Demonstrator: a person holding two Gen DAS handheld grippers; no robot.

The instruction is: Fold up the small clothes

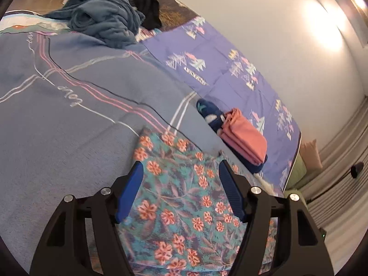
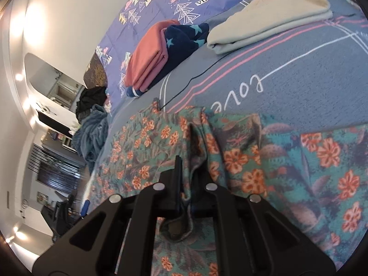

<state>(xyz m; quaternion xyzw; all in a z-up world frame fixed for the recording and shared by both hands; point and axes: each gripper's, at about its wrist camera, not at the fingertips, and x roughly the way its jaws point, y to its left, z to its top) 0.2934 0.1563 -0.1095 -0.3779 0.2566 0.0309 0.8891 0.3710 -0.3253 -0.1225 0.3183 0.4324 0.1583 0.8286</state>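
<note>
Left gripper: our left gripper point(image 1: 180, 168) hangs over the floral cloth point(image 1: 184, 197) with its blue fingers point(image 1: 128, 193) spread wide apart, nothing between them.
Right gripper: our right gripper point(image 2: 191, 168) has its jaws pressed together on a bunched fold of the floral cloth point(image 2: 161, 142), the fabric gathered into a ridge that runs up between the black fingers.
Floral cloth: teal with orange flowers, it lies on the grey bedspread point(image 1: 69, 119) directly below both tools; in the right wrist view one part lies flat at left and a raised, creased part sits at right.
Bedspread: grey, with pink and white stripes and the word "love" in white script; it borders a purple sheet point(image 1: 230, 69) printed with trees.
Folded stack: beyond the floral cloth we see a folded pink garment point(image 2: 147, 59) resting on a navy star-patterned one point(image 2: 184, 39), near the seam of bedspread and sheet.
Cream towel: a folded cream towel point(image 2: 271, 20) lies just beside the navy piece in the right wrist view.
Far end: a rumpled blue-grey blanket point(image 1: 103, 20) and a black garment point(image 1: 147, 7) are heaped at the bed's far end.
Backdrop: a white wall point(image 1: 264, 23).
</note>
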